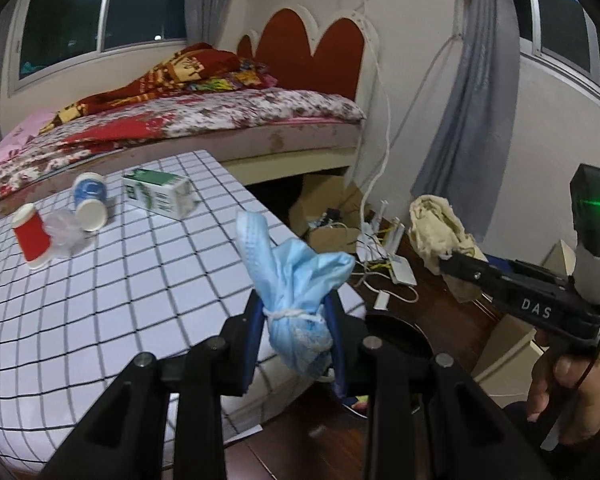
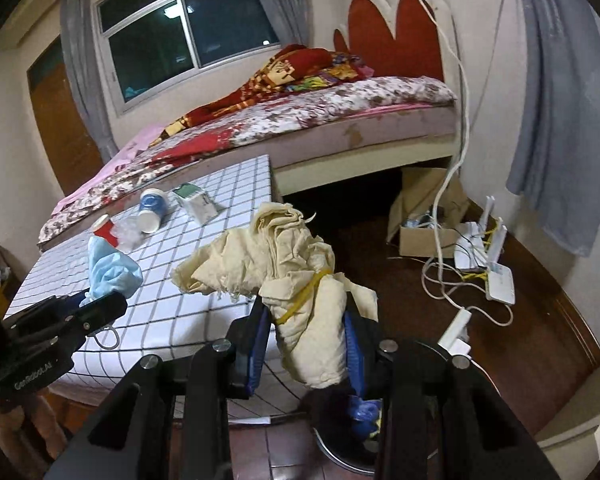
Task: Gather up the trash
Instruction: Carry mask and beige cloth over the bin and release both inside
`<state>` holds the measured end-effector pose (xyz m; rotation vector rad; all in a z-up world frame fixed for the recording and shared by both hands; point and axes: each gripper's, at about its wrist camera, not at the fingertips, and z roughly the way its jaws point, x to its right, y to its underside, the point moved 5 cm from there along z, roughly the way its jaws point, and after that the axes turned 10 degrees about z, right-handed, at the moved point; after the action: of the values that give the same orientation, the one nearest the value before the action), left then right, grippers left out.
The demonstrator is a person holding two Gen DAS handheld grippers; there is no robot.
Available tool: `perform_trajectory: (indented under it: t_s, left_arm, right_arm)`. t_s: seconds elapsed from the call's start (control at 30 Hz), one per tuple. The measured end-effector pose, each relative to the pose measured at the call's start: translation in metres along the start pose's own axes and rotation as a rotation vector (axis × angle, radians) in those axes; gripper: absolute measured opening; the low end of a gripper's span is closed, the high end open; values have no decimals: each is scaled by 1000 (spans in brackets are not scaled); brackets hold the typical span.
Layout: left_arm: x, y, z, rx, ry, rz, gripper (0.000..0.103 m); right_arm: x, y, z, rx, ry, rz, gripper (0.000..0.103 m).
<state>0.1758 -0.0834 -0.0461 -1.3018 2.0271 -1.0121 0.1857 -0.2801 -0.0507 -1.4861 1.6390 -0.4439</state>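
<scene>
The jaws of the left gripper point(image 1: 296, 332) are clamping tight on a crumpled light-blue face mask point(image 1: 296, 276) bound with white string, while the right gripper point(image 2: 310, 336) is pinching a bundled cream cloth point(image 2: 300, 280) tied with a yellow rubber band. Both bundles are hanging off the edge of the white grid-patterned counter point(image 1: 140, 280), where a red paper cup point(image 1: 30, 236), a blue-and-white paper cup point(image 1: 90, 200) and a green-and-white milk carton point(image 1: 160, 194) are lying.

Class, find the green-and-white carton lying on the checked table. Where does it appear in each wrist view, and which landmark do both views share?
Left wrist view: the carton lies upper left of centre, on the checked table, right of the blue-and-white cup.
Right wrist view: the carton lies left of centre, near the table's far edge.
Shared landmark: the red scalloped headboard.
</scene>
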Motion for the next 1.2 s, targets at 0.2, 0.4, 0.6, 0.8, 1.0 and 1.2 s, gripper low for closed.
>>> perform_trajectory:
  t_s: [0.2, 0.4, 0.6, 0.8, 1.0, 1.2]
  left_arm:
    - [26, 2, 10, -22, 41, 29, 32]
    - [48, 7, 22, -45, 84, 48, 32]
    - [73, 20, 35, -87, 130, 63, 32]
    - [99, 28, 52, -130, 175, 82, 32]
    - [116, 38, 76, -176, 194, 70, 32]
    - [125, 50, 103, -225, 184, 51, 32]
  right_arm:
    - [28, 7, -6, -5, 35, 31, 36]
    - [52, 14, -12, -12, 71, 53, 36]
    - [77, 25, -16, -33, 106, 81, 36]
    - [101, 37, -13, -68, 138, 101, 36]
    - [129, 53, 0, -126, 167, 115, 36]
    - [157, 66, 33, -207, 177, 159, 36]
